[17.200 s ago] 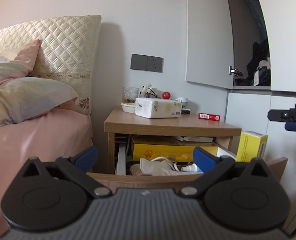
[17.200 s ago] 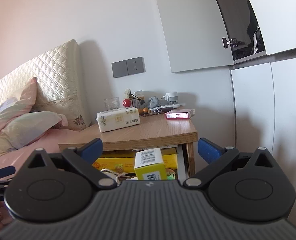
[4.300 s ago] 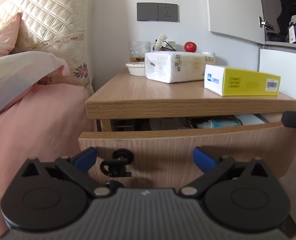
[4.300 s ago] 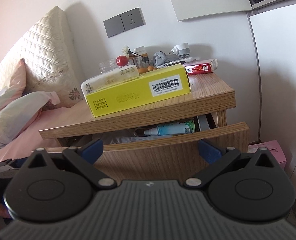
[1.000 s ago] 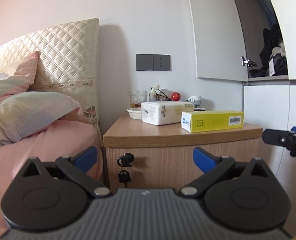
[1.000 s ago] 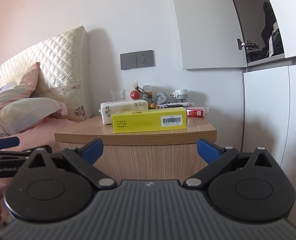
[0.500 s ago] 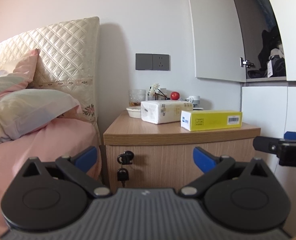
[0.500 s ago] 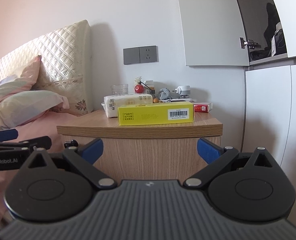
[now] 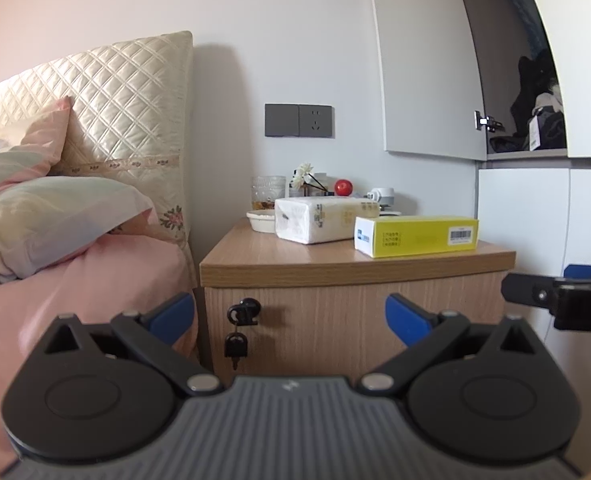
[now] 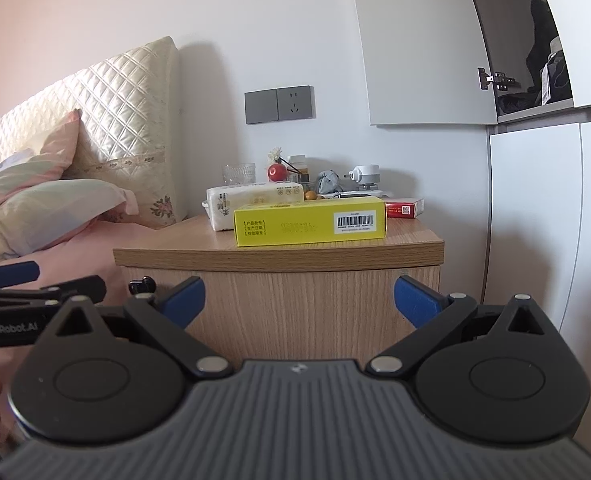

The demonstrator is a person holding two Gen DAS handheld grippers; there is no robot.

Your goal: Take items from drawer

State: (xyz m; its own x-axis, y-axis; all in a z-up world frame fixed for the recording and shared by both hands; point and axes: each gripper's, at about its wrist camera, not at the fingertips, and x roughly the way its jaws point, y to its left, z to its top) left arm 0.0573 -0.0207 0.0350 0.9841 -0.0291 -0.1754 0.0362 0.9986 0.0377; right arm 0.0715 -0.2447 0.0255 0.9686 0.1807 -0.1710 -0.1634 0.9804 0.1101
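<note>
The wooden nightstand's drawer (image 9: 335, 320) is shut, with a black key (image 9: 242, 314) in its lock; it also shows in the right wrist view (image 10: 295, 312). A yellow box (image 9: 415, 236) lies on the nightstand top, also in the right wrist view (image 10: 309, 221). My left gripper (image 9: 289, 316) is open and empty, held back from the drawer front. My right gripper (image 10: 299, 300) is open and empty, also back from the drawer. Each gripper shows at the edge of the other's view.
A white tissue pack (image 9: 319, 218), a glass (image 9: 268, 192), a red ball (image 9: 342, 187), a red packet (image 10: 403, 208) and small items stand on the nightstand. A bed with pink sheets (image 9: 75, 280) is to the left. White cupboards (image 9: 535, 220) are to the right.
Both grippers have drifted slightly; the nightstand sits a little nearer in both views. The drawer stays shut and the yellow box stays on top.
</note>
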